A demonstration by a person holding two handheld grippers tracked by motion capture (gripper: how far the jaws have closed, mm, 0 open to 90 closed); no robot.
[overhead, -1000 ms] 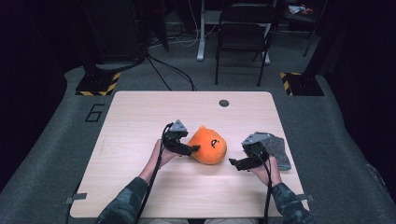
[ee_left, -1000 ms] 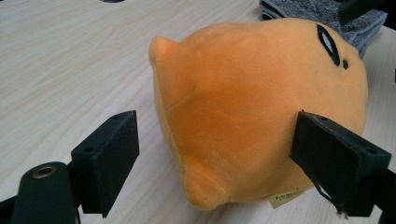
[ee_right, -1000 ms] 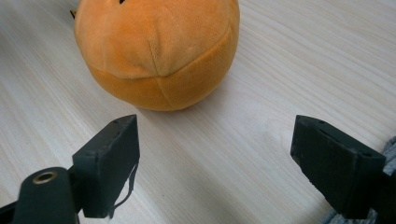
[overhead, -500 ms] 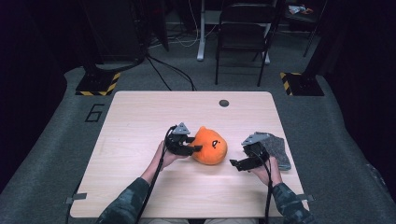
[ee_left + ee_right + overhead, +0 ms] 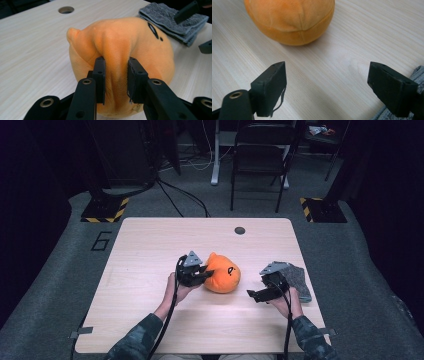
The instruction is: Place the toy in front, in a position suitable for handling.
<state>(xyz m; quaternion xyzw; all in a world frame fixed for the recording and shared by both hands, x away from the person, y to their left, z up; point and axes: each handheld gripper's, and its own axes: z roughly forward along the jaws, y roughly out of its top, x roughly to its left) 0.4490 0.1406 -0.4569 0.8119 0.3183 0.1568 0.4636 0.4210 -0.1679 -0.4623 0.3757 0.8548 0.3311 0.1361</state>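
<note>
Plush toy (image 5: 223,273), orange, rounded and velvety with one pointed ear and a black stitched mark, lies mid-table nearer the person's edge of the pale wood-grain table (image 5: 150,240). The left gripper (image 5: 116,78), whose black jaws have just been closing, pinches a soft ridge of the toy's fabric. Right gripper (image 5: 327,90) has its jaws spread wide over bare wood beside a folded grey terry cloth (image 5: 296,277) near the right edge.
</note>
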